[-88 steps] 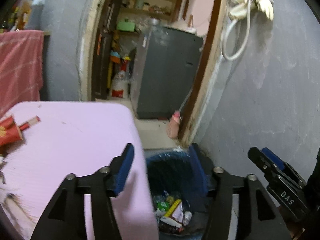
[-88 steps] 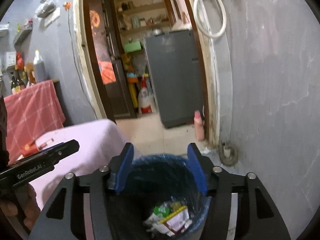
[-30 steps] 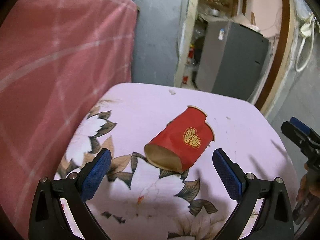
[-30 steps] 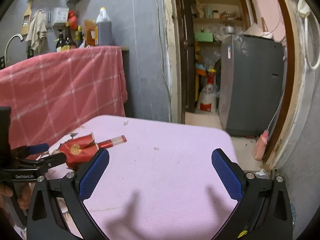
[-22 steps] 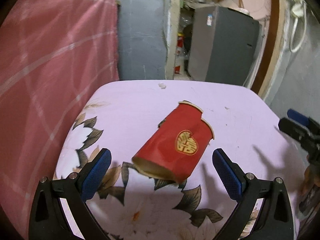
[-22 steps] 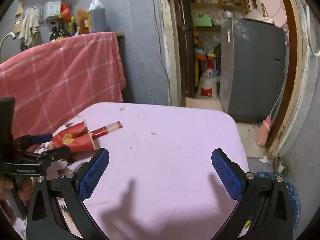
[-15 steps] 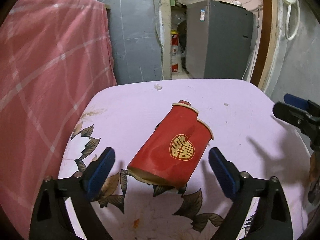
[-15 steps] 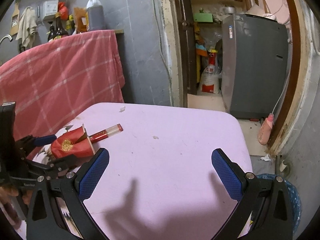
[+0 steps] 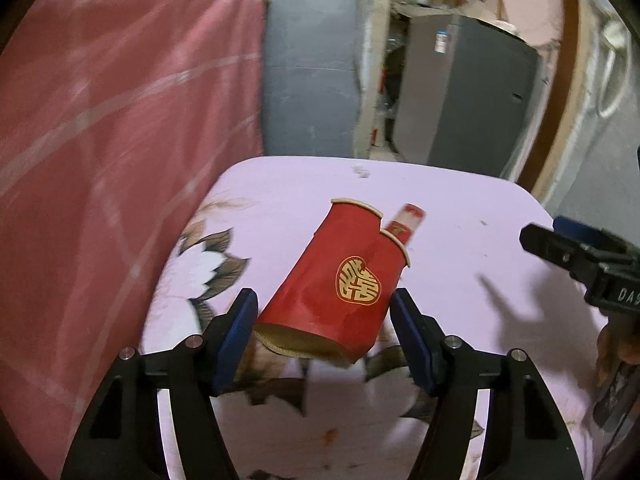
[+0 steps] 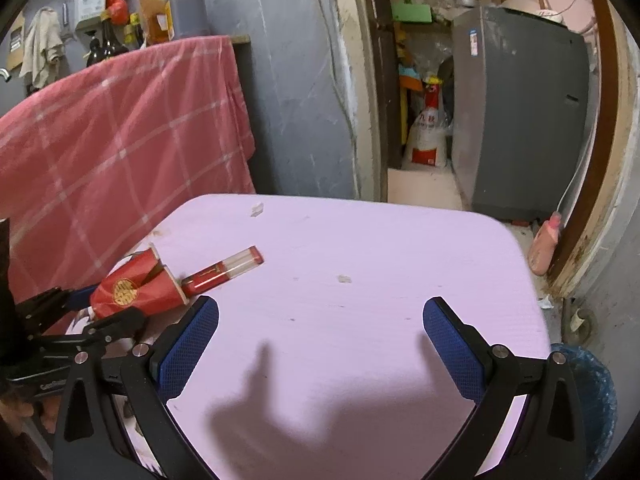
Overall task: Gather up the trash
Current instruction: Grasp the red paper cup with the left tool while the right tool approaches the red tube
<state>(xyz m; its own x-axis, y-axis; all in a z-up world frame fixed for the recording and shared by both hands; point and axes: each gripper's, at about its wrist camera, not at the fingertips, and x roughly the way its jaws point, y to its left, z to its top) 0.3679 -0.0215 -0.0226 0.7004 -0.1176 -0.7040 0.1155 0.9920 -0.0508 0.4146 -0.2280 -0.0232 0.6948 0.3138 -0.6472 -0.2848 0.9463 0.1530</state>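
Nearest: left gripper (image 9: 322, 322), blue pads either side of a crushed red paper cup with a gold heart emblem (image 9: 340, 284). Jaws have just been closing, now narrowed close to the cup's flanks; firm contact cannot be told.

Cup: lies on its side on the pink flower-printed tabletop (image 9: 460, 220), base toward the jaws, rim pointing away, long axis running roughly along the fingers. Left hand far nearer than right.

Just beyond the rim: red-and-clear plastic tube (image 10: 224, 270), touching or nearly so; may snag on lifting.

Right gripper (image 10: 320, 344): jaws wide, empty, over bare tabletop.

Farther right, on the floor: blue-lined trash bin (image 10: 592, 384).
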